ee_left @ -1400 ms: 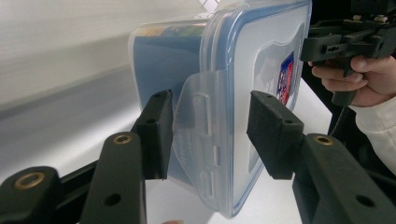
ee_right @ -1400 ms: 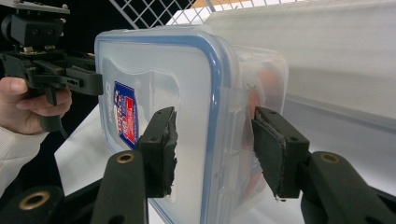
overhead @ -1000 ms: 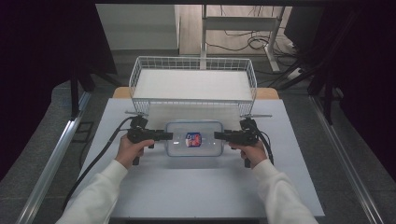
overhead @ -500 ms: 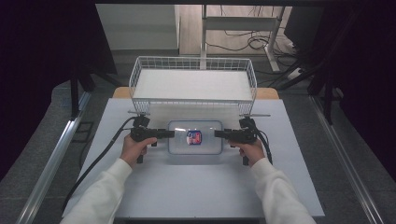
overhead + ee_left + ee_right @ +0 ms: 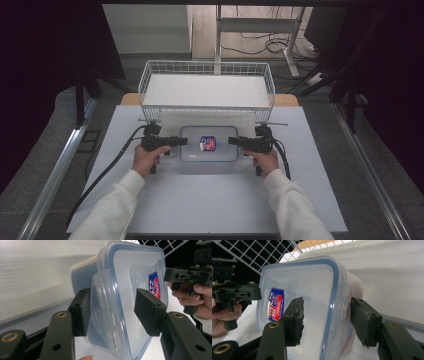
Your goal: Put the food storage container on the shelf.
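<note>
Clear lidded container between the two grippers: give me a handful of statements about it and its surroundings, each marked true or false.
1. The container lies on the table in front of the wire basket. True.
2. Its lid is off and lies beside it. False: the blue-rimmed lid sits on the container.
3. A red and blue label is on the lid. True.
4. The left gripper has its fingers on either side of a lid flap. True; the jaws have just been opening, and a gap shows at the far finger.
5. The right gripper is over the basket. False: it straddles the container's opposite end.
6. The basket holds several boxes. False: it looks empty.
</note>
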`<action>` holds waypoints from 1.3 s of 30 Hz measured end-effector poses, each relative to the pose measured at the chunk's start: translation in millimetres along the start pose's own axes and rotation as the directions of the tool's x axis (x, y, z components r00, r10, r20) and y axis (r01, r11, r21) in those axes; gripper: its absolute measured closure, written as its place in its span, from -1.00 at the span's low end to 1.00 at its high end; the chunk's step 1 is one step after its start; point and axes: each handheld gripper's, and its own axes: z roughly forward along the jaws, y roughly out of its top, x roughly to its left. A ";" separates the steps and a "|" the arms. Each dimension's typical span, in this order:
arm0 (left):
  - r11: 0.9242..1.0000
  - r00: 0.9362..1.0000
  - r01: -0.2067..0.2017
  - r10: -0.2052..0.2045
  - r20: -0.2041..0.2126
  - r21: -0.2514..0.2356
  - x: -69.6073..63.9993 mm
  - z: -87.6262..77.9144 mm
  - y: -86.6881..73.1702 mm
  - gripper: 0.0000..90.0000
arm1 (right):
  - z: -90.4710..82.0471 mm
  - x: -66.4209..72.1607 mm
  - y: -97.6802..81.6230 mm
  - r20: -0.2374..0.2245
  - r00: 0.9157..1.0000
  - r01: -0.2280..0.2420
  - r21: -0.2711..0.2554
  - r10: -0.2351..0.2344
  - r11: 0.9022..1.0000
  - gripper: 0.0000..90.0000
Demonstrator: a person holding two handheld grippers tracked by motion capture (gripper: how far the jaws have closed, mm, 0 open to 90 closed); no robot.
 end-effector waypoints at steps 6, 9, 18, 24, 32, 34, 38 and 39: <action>1.000 1.000 0.010 -0.010 -0.007 -0.009 2.0 1.9 0.3 0.04 | 3.6 0.0 -1.0 0.020 1.000 -0.019 -0.019 0.019 1.000 -0.03; 1.000 1.000 0.013 -0.013 -0.022 -0.021 2.4 3.2 0.4 0.03 | 5.6 0.4 -1.5 0.030 0.999 -0.025 -0.020 0.026 0.999 -0.06; 0.999 0.999 0.001 -0.003 -0.041 -0.040 1.3 4.6 -0.6 -0.09 | 8.9 2.4 -3.4 0.059 0.998 0.006 -0.011 -0.005 1.000 -0.20; 0.996 0.991 -0.080 0.075 -0.112 -0.041 -8.9 -7.3 -4.4 -0.26 | 1.0 14.7 -6.6 0.127 0.990 0.070 -0.023 -0.067 0.997 -0.39; 0.984 0.977 -0.177 0.173 -0.122 -0.023 -30.1 -41.3 -20.4 -0.29 | -30.2 39.9 -20.2 0.232 0.935 0.276 0.006 -0.269 0.961 -0.24; 0.978 0.971 -0.208 0.205 -0.123 -0.012 -35.0 -48.9 -26.5 -0.29 | -37.2 47.4 -27.9 0.243 0.914 0.329 0.018 -0.324 0.944 -0.14; 0.971 0.963 -0.237 0.238 -0.128 0.018 -42.7 -57.9 -40.7 -0.31 | -45.8 62.4 -48.2 0.245 0.874 0.418 0.059 -0.419 0.907 0.11; 0.968 0.959 -0.248 0.250 -0.135 0.031 -44.6 -58.9 -44.8 -0.32 | -46.8 65.3 -52.8 0.239 0.868 0.432 0.069 -0.436 0.899 0.17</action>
